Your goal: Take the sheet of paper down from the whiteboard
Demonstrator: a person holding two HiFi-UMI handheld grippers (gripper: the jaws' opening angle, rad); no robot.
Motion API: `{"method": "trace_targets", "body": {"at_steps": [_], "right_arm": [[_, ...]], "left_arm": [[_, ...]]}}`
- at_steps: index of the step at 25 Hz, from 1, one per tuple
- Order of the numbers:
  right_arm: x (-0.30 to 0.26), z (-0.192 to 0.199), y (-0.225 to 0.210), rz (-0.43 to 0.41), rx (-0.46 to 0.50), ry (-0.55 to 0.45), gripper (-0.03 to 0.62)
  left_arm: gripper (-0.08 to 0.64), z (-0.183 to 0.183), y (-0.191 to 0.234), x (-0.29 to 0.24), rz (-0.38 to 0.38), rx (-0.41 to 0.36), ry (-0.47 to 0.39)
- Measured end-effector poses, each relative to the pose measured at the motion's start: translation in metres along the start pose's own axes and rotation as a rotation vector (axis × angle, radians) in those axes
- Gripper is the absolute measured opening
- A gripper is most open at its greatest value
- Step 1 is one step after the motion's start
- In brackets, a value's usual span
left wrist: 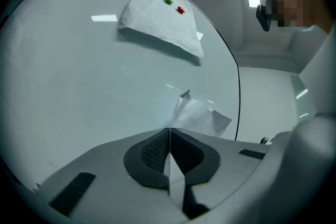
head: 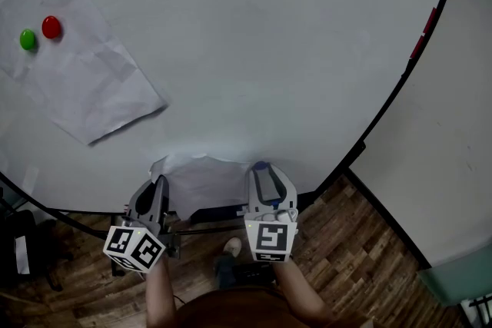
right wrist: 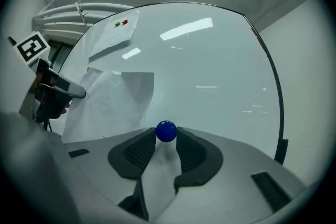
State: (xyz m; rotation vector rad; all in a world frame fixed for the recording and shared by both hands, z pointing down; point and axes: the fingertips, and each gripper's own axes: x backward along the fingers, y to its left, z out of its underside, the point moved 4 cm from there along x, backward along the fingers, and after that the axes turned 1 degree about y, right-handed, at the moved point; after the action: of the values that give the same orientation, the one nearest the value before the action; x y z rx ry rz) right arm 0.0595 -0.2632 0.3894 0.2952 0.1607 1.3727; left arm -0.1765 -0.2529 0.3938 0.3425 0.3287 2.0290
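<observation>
A crumpled white sheet (head: 201, 180) hangs low on the whiteboard (head: 269, 50), between my two grippers. My left gripper (head: 160, 182) is shut on the sheet's left edge; in the left gripper view the thin paper (left wrist: 199, 115) runs out from between the closed pads (left wrist: 155, 152). My right gripper (head: 261, 171) is at the sheet's right corner, shut on a round blue magnet (right wrist: 166, 131) that sits between its fingertips, over the sheet (right wrist: 121, 97). The blue magnet (head: 260, 164) also peeks out in the head view.
A second creased sheet (head: 77, 81) is pinned at the board's upper left by a green magnet (head: 28, 39) and a red magnet (head: 51, 27). The board's black frame (head: 400, 88) curves down the right side. A wood floor (head: 346, 257) lies below, a pale wall (head: 453, 150) to the right.
</observation>
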Motion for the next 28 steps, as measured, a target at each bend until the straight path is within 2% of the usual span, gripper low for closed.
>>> {"method": "trace_targets", "body": {"at_steps": [14,28], "right_arm": [[0.0021,0.0017,-0.0009,-0.01,-0.035,0.004,0.135],[0.001,0.0087,-0.006,-0.005,-0.029,0.025,0.134]], "left_arm": [[0.025,-0.0007,0.0003,0.0033,-0.01,0.003,-0.011],[0.025,0.0043,-0.0008,-0.0008,-0.008,0.007,0.0]]}}
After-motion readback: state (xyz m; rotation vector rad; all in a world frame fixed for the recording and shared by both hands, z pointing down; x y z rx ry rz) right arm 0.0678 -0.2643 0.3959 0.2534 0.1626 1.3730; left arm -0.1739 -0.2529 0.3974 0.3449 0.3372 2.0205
